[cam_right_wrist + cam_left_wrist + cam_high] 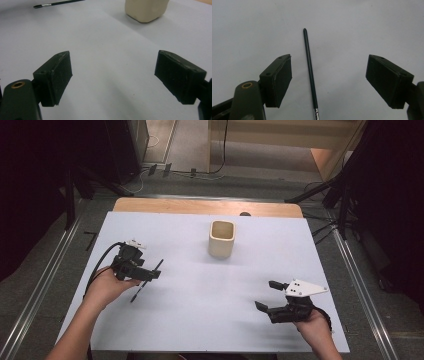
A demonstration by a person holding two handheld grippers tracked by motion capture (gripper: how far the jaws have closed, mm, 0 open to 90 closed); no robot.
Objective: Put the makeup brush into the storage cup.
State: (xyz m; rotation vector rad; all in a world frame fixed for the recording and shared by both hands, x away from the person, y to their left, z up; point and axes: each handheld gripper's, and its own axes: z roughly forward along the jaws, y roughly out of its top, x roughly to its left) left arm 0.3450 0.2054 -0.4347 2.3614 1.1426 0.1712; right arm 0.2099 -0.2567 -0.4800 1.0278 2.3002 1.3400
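Black, thin paintbrush (310, 72) lying flat on the pale surface (210, 315), at about 9 o'clock from the cream cup (221, 239) and well apart from it. Long axis running 1 o'clock to 7 o'clock in the high view; plain handle end toward 1, metal collar and bristles toward 7. Left gripper (150, 275) poised over it, fingers (279, 80) released, brush lying between them, nearer one pad. Best to lower straight, centre the handle, pinch across it above the collar, then lift level. Right gripper (267, 295) likewise spread wide, holding nothing, resting near 5 o'clock.
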